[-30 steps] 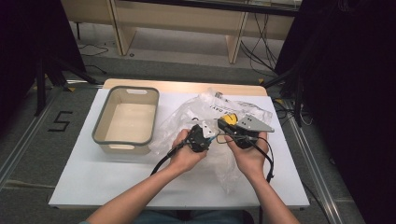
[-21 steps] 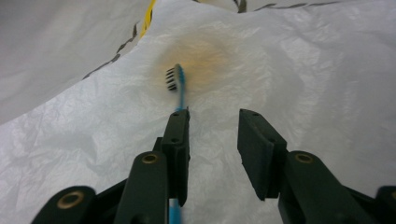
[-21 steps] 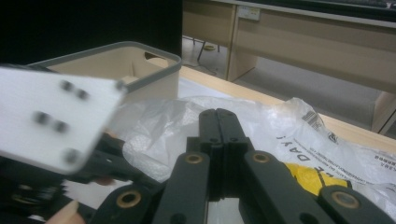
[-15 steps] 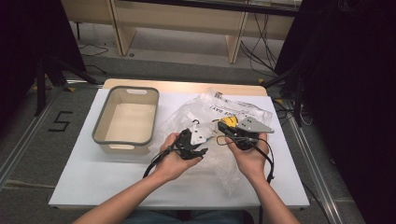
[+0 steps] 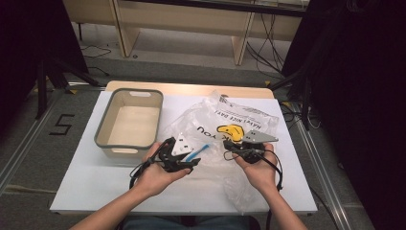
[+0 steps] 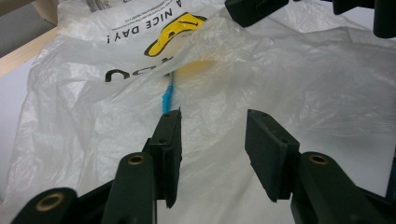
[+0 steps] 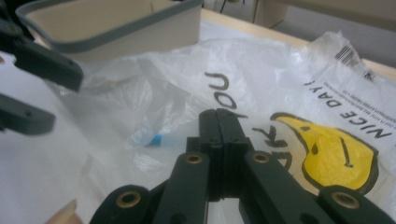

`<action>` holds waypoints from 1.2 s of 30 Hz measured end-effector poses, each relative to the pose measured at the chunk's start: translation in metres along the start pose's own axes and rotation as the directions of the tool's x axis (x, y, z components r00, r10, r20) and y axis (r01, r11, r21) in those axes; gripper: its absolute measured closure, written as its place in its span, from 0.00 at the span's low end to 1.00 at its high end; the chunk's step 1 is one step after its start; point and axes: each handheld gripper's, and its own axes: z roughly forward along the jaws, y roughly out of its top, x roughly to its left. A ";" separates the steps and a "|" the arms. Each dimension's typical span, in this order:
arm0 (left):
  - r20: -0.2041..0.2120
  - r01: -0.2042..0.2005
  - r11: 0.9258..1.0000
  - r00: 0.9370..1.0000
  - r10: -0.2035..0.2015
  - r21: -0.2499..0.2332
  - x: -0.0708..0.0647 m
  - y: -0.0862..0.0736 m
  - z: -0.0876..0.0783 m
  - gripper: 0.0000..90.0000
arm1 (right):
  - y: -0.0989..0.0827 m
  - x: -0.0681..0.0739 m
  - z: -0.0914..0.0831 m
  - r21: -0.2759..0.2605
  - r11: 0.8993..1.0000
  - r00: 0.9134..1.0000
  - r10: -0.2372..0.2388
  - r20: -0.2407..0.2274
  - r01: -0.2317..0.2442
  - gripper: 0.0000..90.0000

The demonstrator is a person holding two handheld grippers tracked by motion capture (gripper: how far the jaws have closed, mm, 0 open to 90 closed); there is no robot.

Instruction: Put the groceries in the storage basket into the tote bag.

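High view: my left gripper (image 5: 187, 163) sits low at the bag's (image 5: 249, 117) near-left edge, jaws half apart and just been opening, nothing btwn them. Right gripper (image 5: 231, 145) rests on the bag's printed part, prob pinning the film so the mouth stays put. Blue toothbrush (image 5: 198, 152) lies under the film btwn both tools, bin (image 5: 128, 143) to the left.

Left gripper view: jaws part-open over crumpled plastic, brush (image 6: 167, 95) just ahead of the left jaw tip, w/ film draped over its far end.

Right gripper view: jaws pressed tight together, nothing visibly caught btwn them; brush (image 7: 156, 138) just left of the tips, inside the bag
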 end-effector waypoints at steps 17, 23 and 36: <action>-0.093 0.058 0.997 0.994 -0.063 -0.059 0.029 -0.008 -0.013 0.62 | -0.035 0.006 0.013 0.252 0.966 0.989 -0.016 -0.149 0.054 1.00; -0.136 0.061 0.997 0.989 -0.066 -0.041 0.037 -0.008 -0.002 0.64 | -0.044 0.010 0.019 0.315 0.945 0.981 -0.022 -0.192 0.083 1.00; -0.145 0.096 0.982 0.987 -0.073 0.163 0.050 -0.020 0.041 0.84 | -0.049 0.013 0.017 0.353 0.930 0.973 -0.020 -0.229 0.102 0.98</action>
